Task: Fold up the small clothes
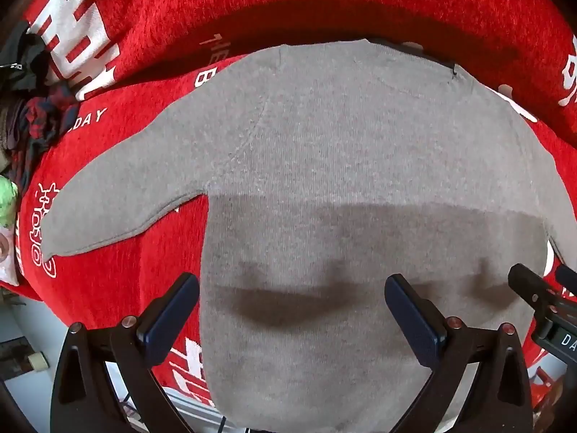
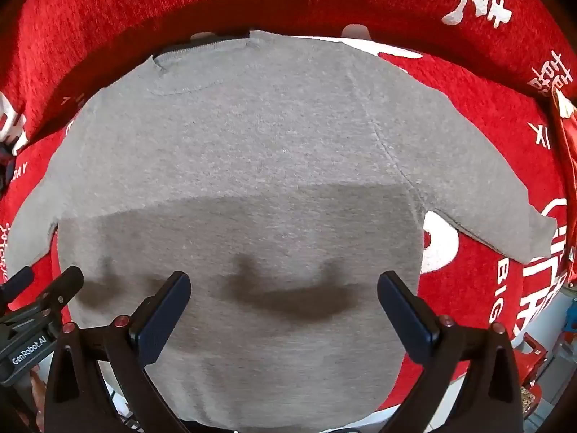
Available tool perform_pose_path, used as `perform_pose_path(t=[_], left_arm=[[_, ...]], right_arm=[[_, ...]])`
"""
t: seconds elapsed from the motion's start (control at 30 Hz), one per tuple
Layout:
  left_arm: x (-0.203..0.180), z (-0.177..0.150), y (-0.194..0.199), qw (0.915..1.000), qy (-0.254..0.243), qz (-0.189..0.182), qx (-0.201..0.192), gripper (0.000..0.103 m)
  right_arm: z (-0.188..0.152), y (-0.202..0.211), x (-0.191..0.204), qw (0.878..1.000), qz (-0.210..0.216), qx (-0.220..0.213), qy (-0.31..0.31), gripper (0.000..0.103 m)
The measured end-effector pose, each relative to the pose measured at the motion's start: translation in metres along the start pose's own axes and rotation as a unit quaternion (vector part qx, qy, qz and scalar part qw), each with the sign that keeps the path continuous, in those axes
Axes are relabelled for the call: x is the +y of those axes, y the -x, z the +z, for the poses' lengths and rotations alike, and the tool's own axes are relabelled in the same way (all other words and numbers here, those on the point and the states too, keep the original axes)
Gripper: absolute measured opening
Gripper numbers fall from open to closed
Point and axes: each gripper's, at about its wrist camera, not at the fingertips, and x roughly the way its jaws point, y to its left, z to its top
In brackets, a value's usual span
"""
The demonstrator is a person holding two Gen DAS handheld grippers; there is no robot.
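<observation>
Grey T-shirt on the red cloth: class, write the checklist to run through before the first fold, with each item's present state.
1. Grey T-shirt spread flat: ok.
2. Both sleeves out to the sides: ok.
3. Left gripper open, nothing between the jaws: ok.
4. Right gripper open, nothing held: ok.
5. Hem edge in view: not ok, hidden behind the grippers.
6. Red cloth smooth under the shirt: cannot tell.
</observation>
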Motion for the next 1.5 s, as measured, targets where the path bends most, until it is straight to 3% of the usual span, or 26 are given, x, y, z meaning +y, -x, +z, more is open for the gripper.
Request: perform_pose_path(t=[1.5], left_arm=[[-0.001, -0.015, 0.002, 1.0000, 0.003, -0.004, -0.005, 0.103]], right_arm=[[0.002, -0.004, -0.003, 1.000, 0.002, 0.011, 0.006, 0.103]])
